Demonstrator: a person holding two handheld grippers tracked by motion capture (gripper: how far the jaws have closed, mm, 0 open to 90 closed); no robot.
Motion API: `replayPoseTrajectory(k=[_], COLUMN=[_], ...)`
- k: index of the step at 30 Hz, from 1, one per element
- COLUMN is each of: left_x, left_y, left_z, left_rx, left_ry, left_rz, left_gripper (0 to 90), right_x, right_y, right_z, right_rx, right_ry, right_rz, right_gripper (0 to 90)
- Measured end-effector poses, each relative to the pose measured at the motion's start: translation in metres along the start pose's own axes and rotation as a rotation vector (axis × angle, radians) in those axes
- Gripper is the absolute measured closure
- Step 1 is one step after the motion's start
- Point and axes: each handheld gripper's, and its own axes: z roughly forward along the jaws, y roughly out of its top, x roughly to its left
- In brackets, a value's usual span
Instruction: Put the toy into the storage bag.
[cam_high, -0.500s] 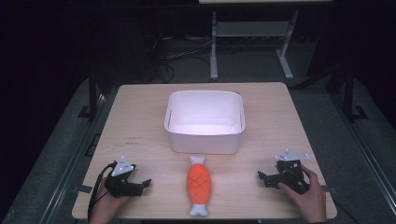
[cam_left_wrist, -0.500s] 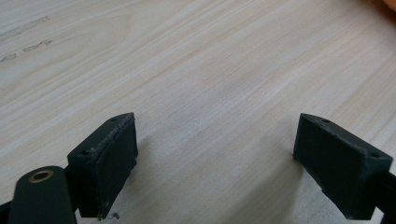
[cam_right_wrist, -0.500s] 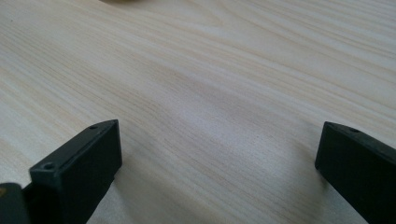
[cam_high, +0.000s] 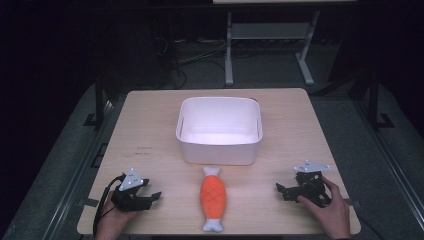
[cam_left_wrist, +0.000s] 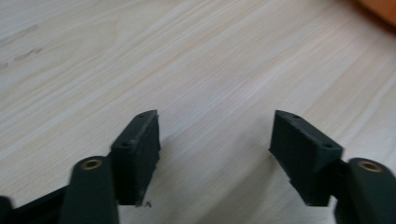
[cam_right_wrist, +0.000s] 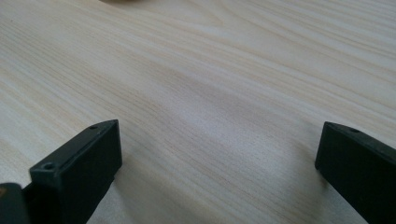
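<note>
Lighting: my table (cam_high: 150, 130) lit from above, surroundings black. Glare whitens the tub (cam_high: 219, 131). Soft shadows under my jaws. My gripper views: jaws soft, far wood grain blurred.

An orange plush toy (cam_high: 214, 197) shaped like a cut of meat, quilted with a diamond pattern and with a white bone end at each tip, lies flat just before the white bin (cam_high: 219, 150), lengthwise toward it.
</note>
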Motion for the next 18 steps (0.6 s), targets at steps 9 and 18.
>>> replayPoseTrajectory(k=[9,18], left_x=[-0.009,-0.012], left_y=[0.018,0.034], left_z=[0.0,0.008], left_rx=[0.016,0.046], left_ry=[-0.068,-0.138], left_rz=[0.033,0.035], left_gripper=[58.0,81.6], right_x=[0.0,0.0], right_y=[0.0,0.0], right_z=[0.0,0.0], right_rx=[-0.002,-0.002], right_ry=[0.0,0.0], right_rz=[-0.001,-0.003], right_gripper=[0.0,0.0])
